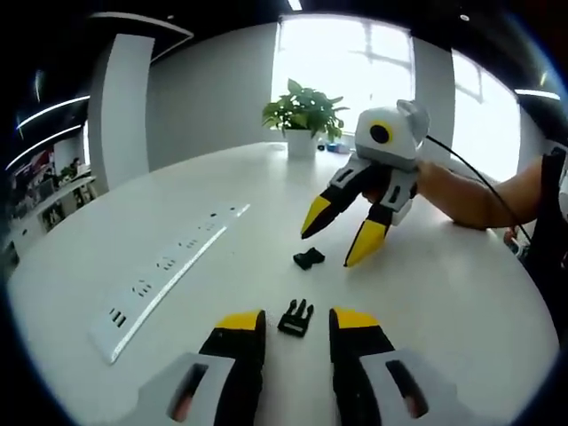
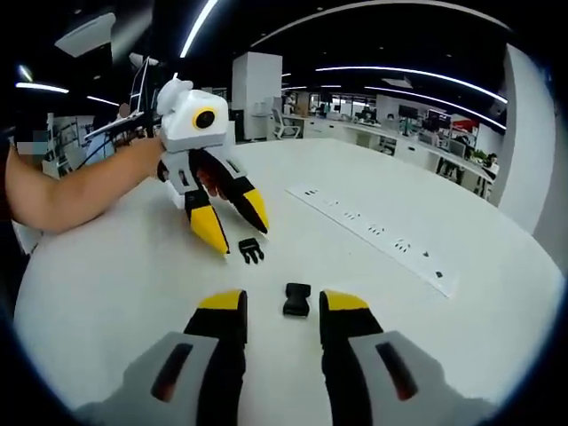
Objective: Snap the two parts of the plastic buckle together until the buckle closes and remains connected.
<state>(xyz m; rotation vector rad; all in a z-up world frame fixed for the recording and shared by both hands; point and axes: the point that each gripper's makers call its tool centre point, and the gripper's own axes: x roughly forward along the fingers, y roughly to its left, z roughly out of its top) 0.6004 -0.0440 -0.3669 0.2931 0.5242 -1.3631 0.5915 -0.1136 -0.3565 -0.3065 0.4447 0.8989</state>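
Observation:
The pronged buckle half point(image 1: 295, 318) lies on the white table point(image 1: 444, 293), right between the tips of my left gripper point(image 1: 297, 323), which is open and not touching it. The socket half point(image 1: 308, 258) lies a little farther off, just under the open right gripper point(image 1: 326, 249). In the right gripper view the socket half point(image 2: 296, 299) sits between the open jaws of my right gripper point(image 2: 282, 303). Beyond it the pronged half point(image 2: 251, 250) lies at the yellow tips of the left gripper point(image 2: 244, 241). The two halves are apart.
A long white power strip point(image 1: 169, 275) point(image 2: 373, 231) runs across the table beside the buckle. A potted plant point(image 1: 302, 120) stands at the far edge. A person's forearm point(image 1: 470, 191) point(image 2: 80, 191) holds each facing gripper; a cable point(image 1: 461, 160) trails from it.

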